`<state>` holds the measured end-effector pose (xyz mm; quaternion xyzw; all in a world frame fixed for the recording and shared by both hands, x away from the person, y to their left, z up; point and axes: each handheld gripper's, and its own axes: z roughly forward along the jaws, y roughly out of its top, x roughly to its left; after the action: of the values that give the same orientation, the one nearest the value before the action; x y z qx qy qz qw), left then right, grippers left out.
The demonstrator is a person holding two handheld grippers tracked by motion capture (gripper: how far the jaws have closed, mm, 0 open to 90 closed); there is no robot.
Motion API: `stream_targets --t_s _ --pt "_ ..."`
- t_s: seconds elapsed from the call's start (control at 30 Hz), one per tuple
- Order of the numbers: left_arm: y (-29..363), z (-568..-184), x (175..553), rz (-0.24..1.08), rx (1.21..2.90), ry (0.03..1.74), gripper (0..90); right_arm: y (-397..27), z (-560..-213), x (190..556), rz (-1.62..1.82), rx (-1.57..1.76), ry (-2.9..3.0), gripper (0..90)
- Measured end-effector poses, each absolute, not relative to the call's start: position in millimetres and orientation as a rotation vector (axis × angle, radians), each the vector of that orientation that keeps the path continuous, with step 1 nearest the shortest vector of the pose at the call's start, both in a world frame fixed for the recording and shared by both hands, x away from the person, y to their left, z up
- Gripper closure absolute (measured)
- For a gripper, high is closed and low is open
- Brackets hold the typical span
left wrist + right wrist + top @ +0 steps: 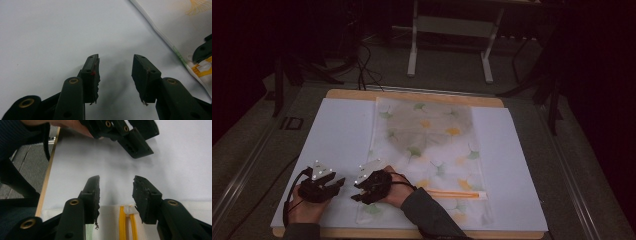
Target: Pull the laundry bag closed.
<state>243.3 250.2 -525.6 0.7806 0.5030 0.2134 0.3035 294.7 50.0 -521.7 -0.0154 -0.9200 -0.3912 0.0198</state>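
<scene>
A see-through zip bag [427, 145] printed with green and yellow leaves lies flat on a white sheet [337, 135]. Its orange zipper strip [457, 194] runs across its near end. My right gripper [356, 192] hovers at the bag's near left corner, pointing left. In the right gripper view it [116, 181] is open, and the yellow zipper [122, 222] with its white slider [128, 210] lies below the jaws, untouched by the pads. My left gripper [338, 183] rests just left of it over bare sheet. It [116, 58] is open and empty, with the bag's edge [175, 27] to its right.
The sheet covers a wooden table [412, 95] whose edge shows at the back and front. Beyond it stand a white frame [452, 30], dark stands and cables on the floor. The left gripper [135, 142] and its hand [67, 123] sit close ahead of the right jaws.
</scene>
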Motion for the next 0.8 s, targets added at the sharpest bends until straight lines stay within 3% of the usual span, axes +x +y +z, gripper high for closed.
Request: stream_targets --t_s 0.6,0.8 --pt "251 -526 243 0.569 2.067 1.336 57.2 40 -525 301 -1.096 -0.016 -2.942 68.7" --pt "251 -525 243 0.57 2.065 1.336 57.0 38 -524 304 -1.061 -0.029 -2.942 76.8"
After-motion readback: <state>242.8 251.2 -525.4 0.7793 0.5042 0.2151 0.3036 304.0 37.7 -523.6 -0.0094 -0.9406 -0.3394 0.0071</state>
